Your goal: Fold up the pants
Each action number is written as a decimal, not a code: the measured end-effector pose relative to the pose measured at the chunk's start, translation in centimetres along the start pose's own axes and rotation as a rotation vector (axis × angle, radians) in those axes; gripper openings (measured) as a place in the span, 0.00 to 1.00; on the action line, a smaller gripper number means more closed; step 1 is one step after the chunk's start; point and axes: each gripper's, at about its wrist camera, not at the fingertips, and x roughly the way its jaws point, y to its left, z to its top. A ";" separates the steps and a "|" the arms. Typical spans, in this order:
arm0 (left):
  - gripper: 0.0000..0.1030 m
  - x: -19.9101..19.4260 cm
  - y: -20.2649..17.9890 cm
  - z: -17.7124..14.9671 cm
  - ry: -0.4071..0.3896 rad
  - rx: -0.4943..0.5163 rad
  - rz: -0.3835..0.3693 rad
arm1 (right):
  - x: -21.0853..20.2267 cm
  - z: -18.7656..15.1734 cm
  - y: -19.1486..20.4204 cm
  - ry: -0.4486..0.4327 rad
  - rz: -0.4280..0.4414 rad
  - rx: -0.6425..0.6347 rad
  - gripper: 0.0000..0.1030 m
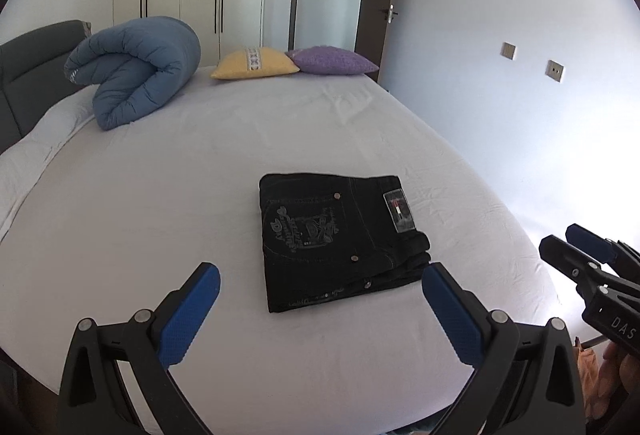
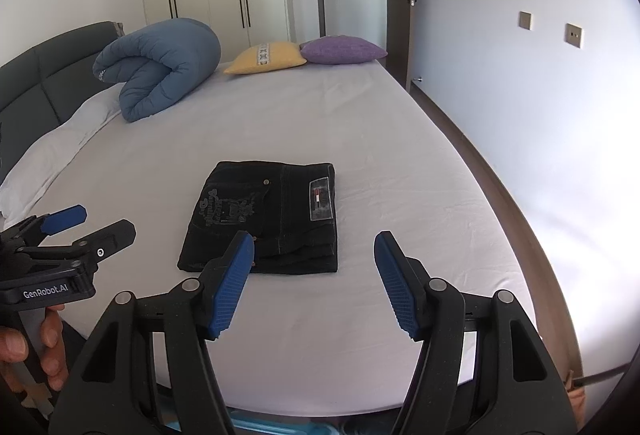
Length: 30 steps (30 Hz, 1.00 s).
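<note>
The black pants [image 1: 336, 239] lie folded into a compact rectangle on the white bed [image 1: 200, 195], back pocket and label facing up. They also show in the right wrist view [image 2: 268, 219]. My left gripper [image 1: 320, 311] is open and empty, held above the bed's near edge, just short of the pants. My right gripper [image 2: 314, 279] is open and empty, also near the pants' front edge. Each gripper appears in the other's view: the right one [image 1: 576, 247] at far right, the left one [image 2: 92, 221] at far left.
A rolled blue duvet [image 1: 136, 71] lies at the bed's far left by the grey headboard [image 1: 28, 75]. A yellow cushion [image 1: 256, 63] and a purple cushion [image 1: 332, 61] sit at the far edge. A wall [image 1: 520, 75] runs along the right; wardrobes and an open door stand behind.
</note>
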 end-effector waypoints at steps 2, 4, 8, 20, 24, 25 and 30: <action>1.00 -0.4 -0.1 0.1 -0.027 -0.020 0.008 | 0.1 0.0 0.0 0.003 -0.002 0.002 0.60; 1.00 -0.1 -0.4 0.0 -0.016 -0.030 0.028 | 0.3 -0.1 0.0 0.007 0.001 0.002 0.60; 1.00 0.0 -1.5 -0.4 -0.004 0.051 0.056 | 0.3 0.0 0.3 0.001 0.005 -0.005 0.60; 1.00 0.1 -0.8 0.4 -0.011 0.011 0.238 | 0.3 0.3 0.6 -0.012 -0.003 0.000 0.60; 1.00 1.5 0.6 0.1 0.095 -0.090 0.212 | 0.4 0.2 1.0 -0.003 0.001 -0.004 0.60; 1.00 2.0 0.9 -0.1 0.130 -0.112 0.210 | 0.5 0.2 1.1 0.000 0.002 -0.006 0.60; 1.00 1.9 0.7 -0.9 0.099 -0.081 0.229 | 1.1 0.1 1.6 0.023 0.008 -0.022 0.60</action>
